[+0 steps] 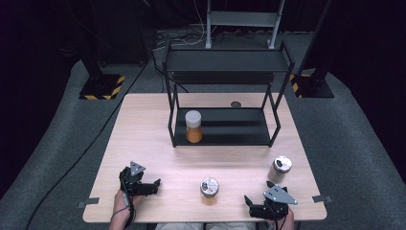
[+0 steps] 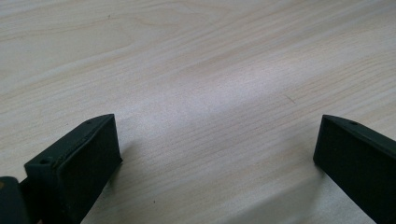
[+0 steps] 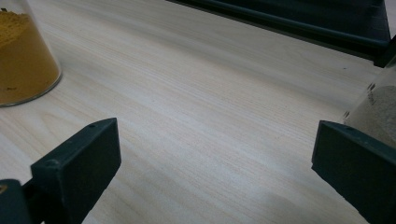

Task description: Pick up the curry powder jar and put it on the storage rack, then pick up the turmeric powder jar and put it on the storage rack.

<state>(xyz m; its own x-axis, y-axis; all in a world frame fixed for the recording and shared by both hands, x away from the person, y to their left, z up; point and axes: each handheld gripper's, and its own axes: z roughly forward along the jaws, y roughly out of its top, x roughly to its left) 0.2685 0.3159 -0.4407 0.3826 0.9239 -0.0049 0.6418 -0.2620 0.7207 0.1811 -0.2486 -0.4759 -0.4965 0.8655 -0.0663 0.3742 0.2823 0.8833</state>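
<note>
My left gripper (image 1: pixel 140 182) rests low at the table's near left, open, with bare wood between its jaws (image 2: pixel 217 154). At the near right my right gripper (image 1: pixel 267 198) is open too, nothing between its jaws (image 3: pixel 215 154). A silver-lidded jar of yellow-orange powder (image 1: pixel 209 187) stands between the two grippers; in the right gripper view the same jar (image 3: pixel 23 56) is at the far left. A second silver-lidded jar (image 1: pixel 281 166) with greyish contents (image 3: pixel 376 107) stands just beyond the right gripper's right jaw. An orange jar with a white lid (image 1: pixel 194 127) stands on the rack's lower shelf.
A black two-tier shelf rack (image 1: pixel 225 60) occupies the back middle of the wooden table (image 1: pixel 143 129); its lower shelf edge (image 3: pixel 303 25) crosses the top of the right gripper view. A small dark disc (image 1: pixel 235 104) lies behind the rack. Cables run over the grey floor.
</note>
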